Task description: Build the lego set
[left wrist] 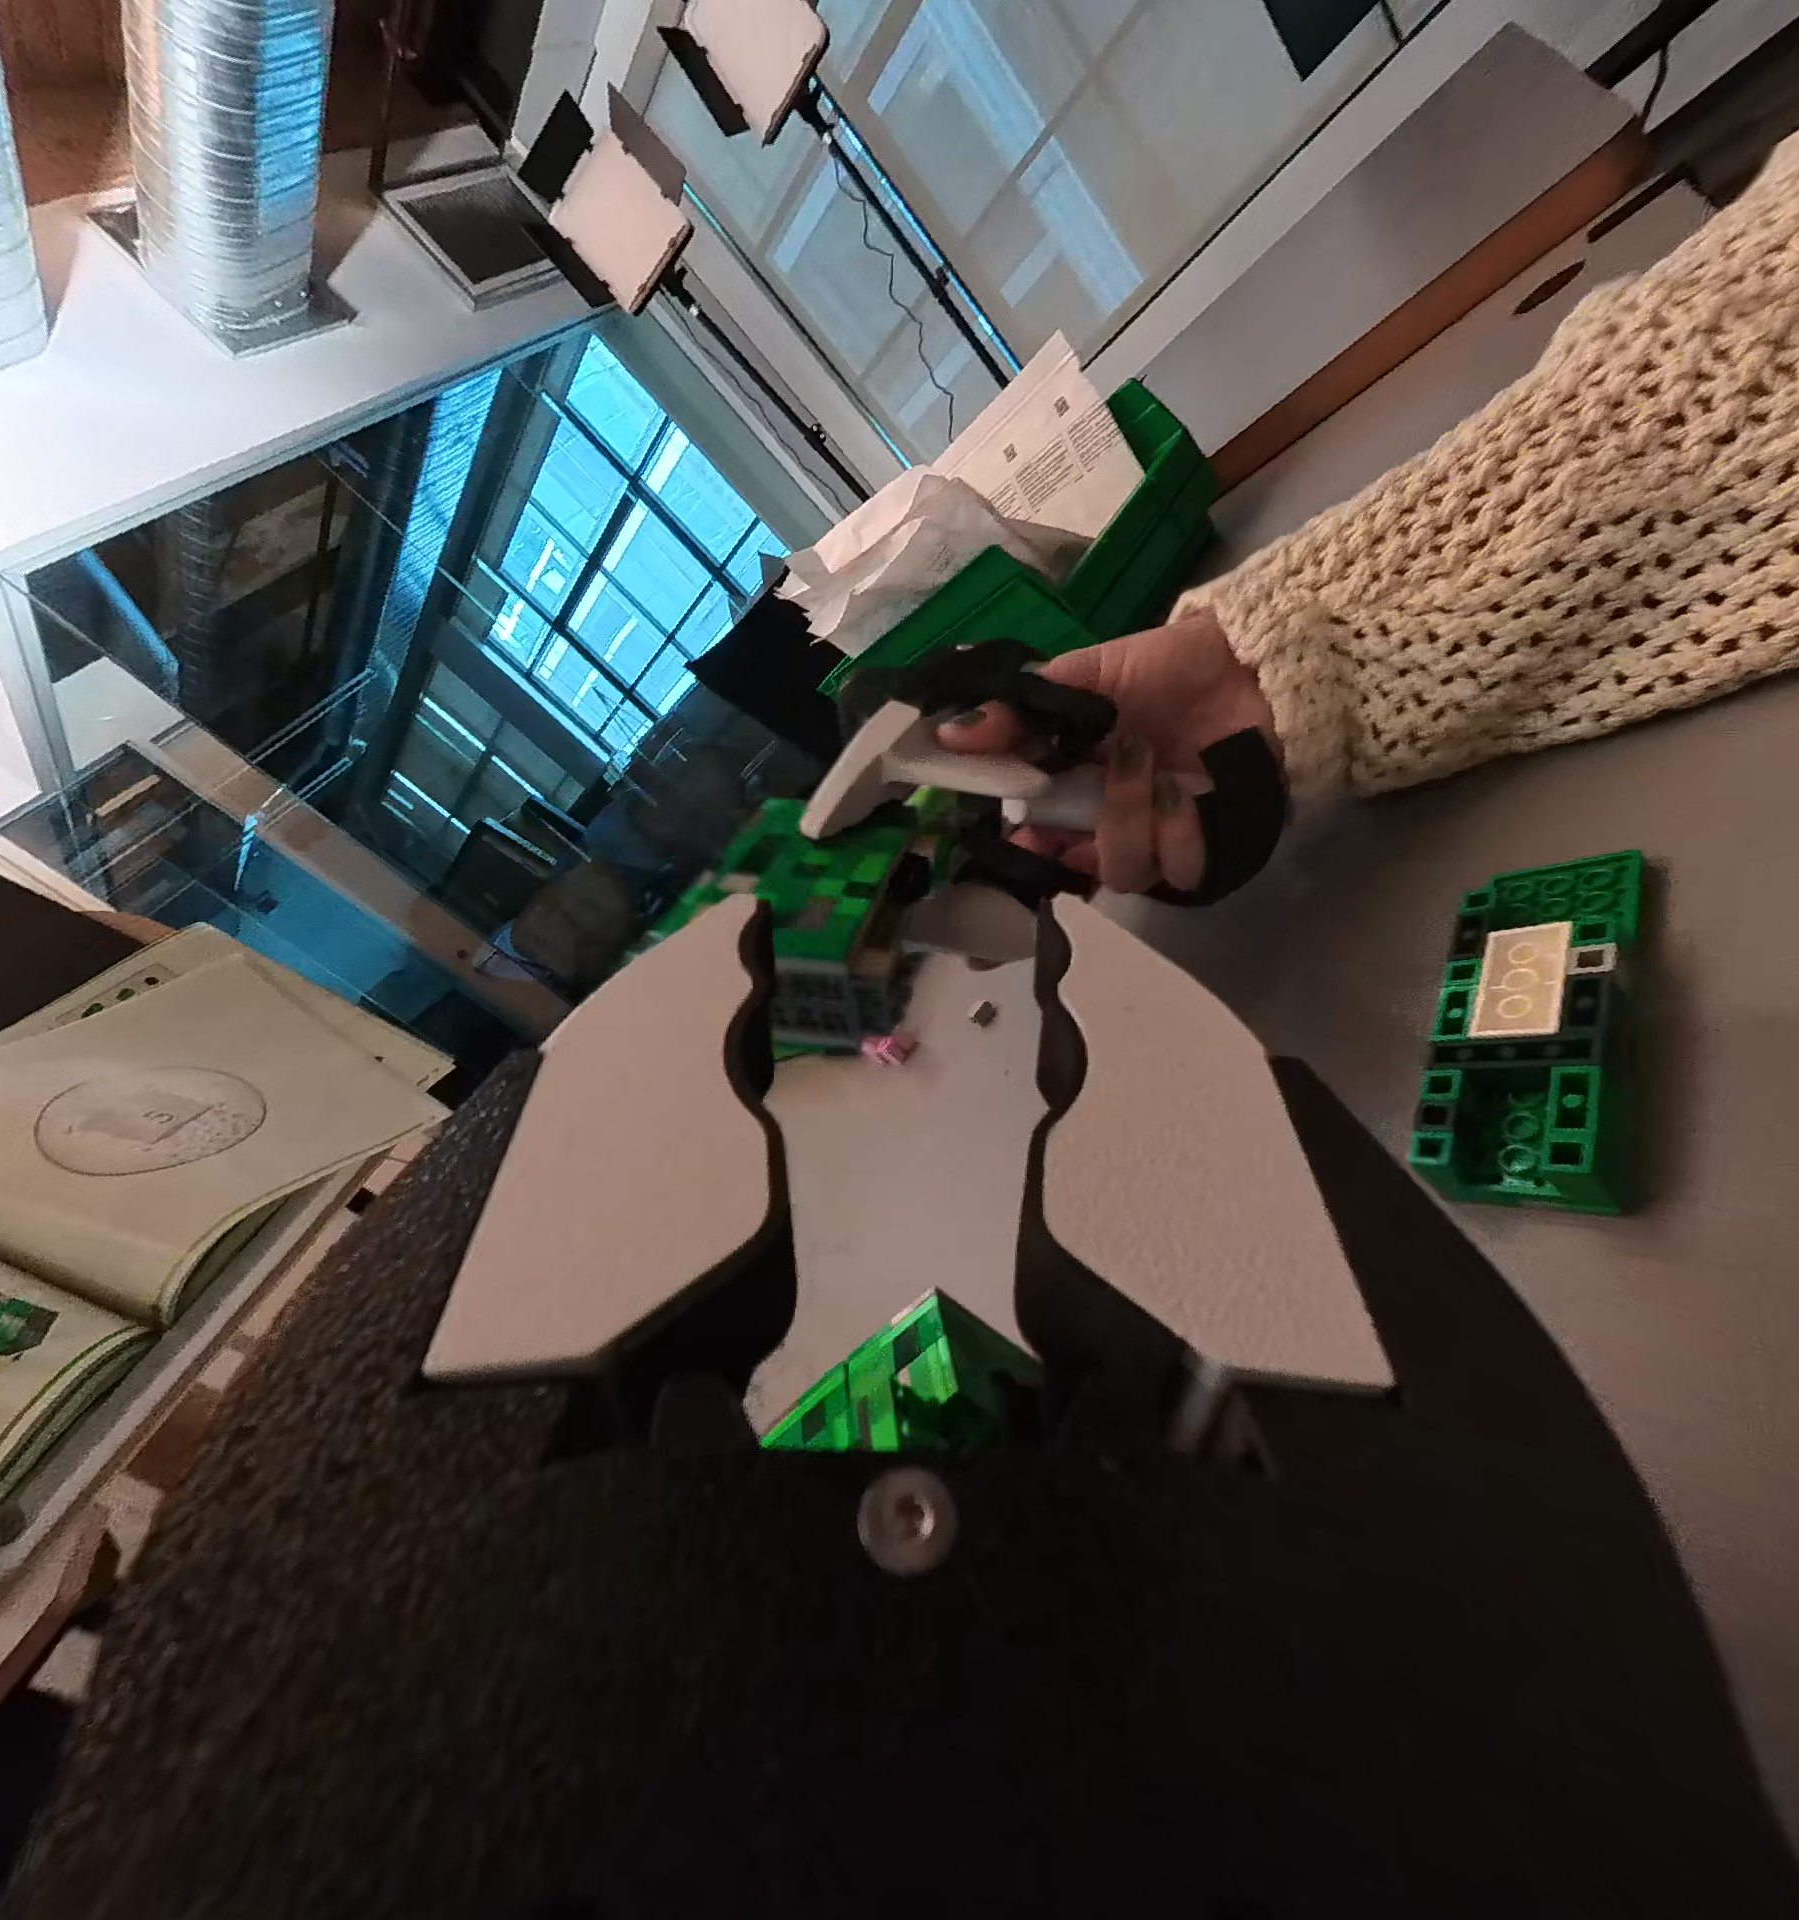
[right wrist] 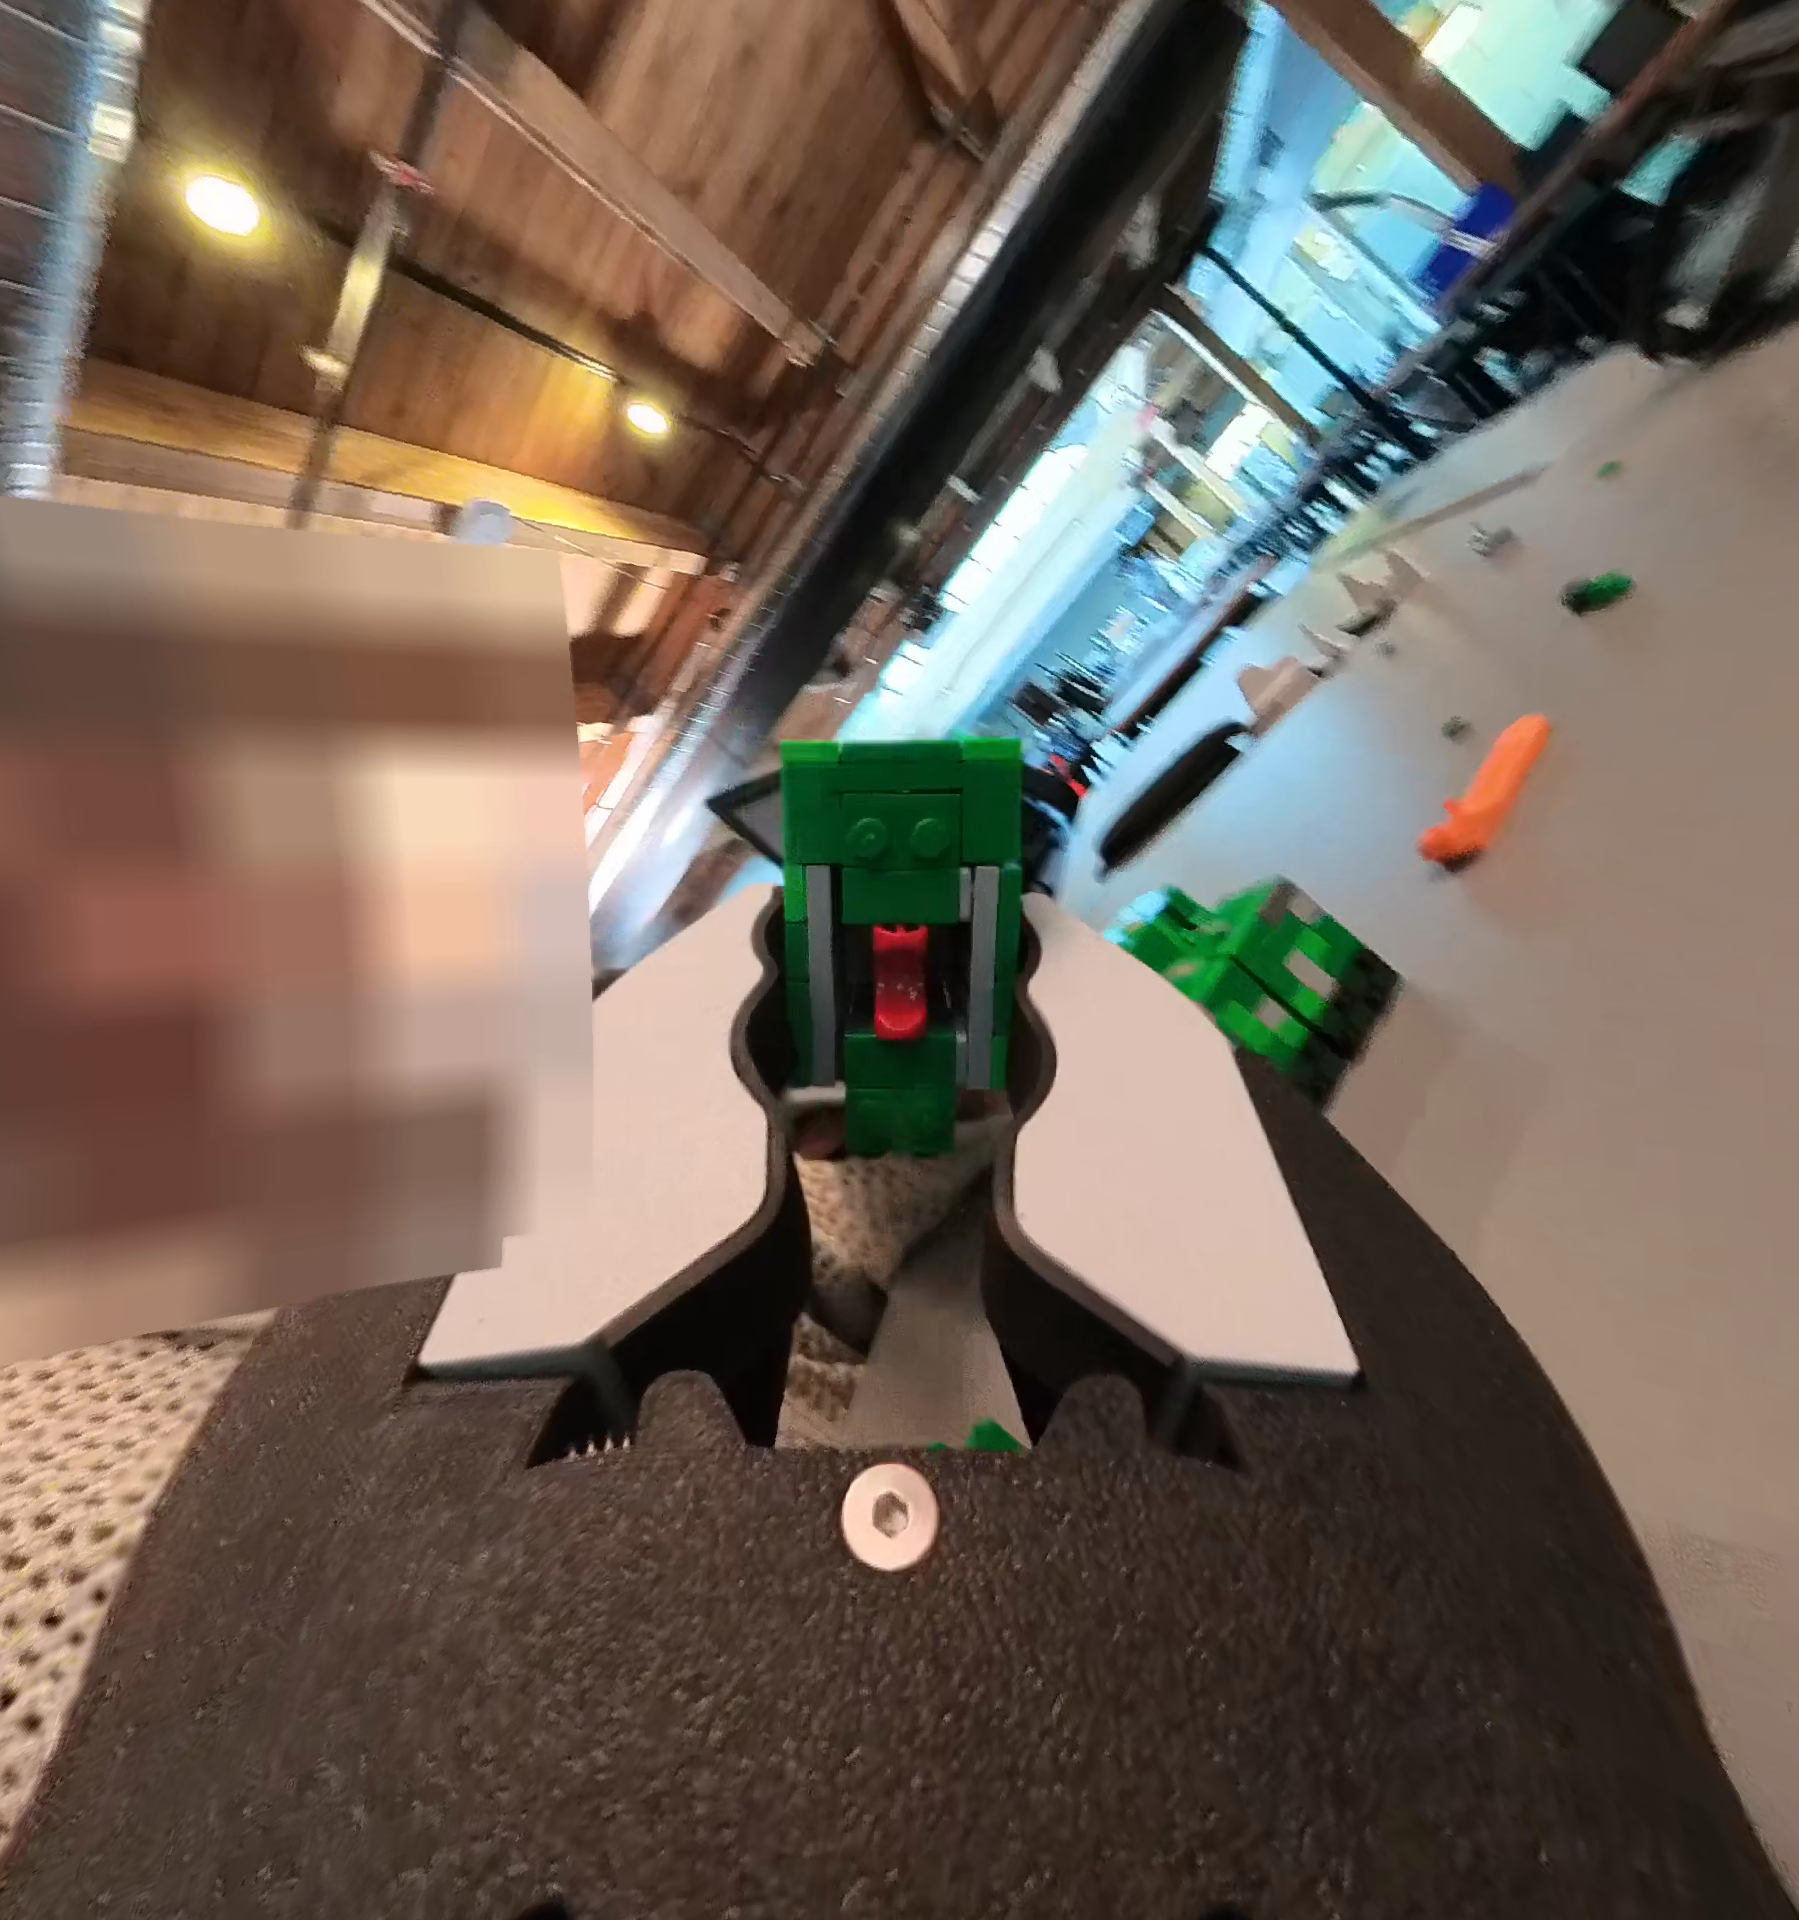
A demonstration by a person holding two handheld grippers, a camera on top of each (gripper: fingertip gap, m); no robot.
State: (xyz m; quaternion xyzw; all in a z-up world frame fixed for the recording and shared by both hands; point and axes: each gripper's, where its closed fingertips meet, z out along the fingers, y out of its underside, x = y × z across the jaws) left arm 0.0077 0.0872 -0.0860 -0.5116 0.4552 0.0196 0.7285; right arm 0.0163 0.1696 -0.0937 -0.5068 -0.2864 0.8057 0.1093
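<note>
My right gripper (right wrist: 900,935) is shut on a green lego build (right wrist: 895,831) with grey side strips and a red tongue piece, and holds it up off the table. In the left wrist view this gripper (left wrist: 905,852), in a hand with a knit sleeve, holds the same build (left wrist: 822,914) just beyond my left fingertips. My left gripper (left wrist: 900,935) is open and empty, its left fingertip close to the build. A green and black lego block (left wrist: 1529,1039) with a white plate on top lies on the grey table (left wrist: 1394,1455) to the right; it also shows in the right wrist view (right wrist: 1259,977).
An open instruction booklet (left wrist: 147,1143) lies at the left. Green bins (left wrist: 1113,582) with papers stand at the back. A pink piece (left wrist: 890,1051) and a small grey piece (left wrist: 983,1013) lie on the table. An orange piece (right wrist: 1487,790) and a small green piece (right wrist: 1596,592) lie farther off. The gap from one gripper's tips to the other's is roughly 9 cm.
</note>
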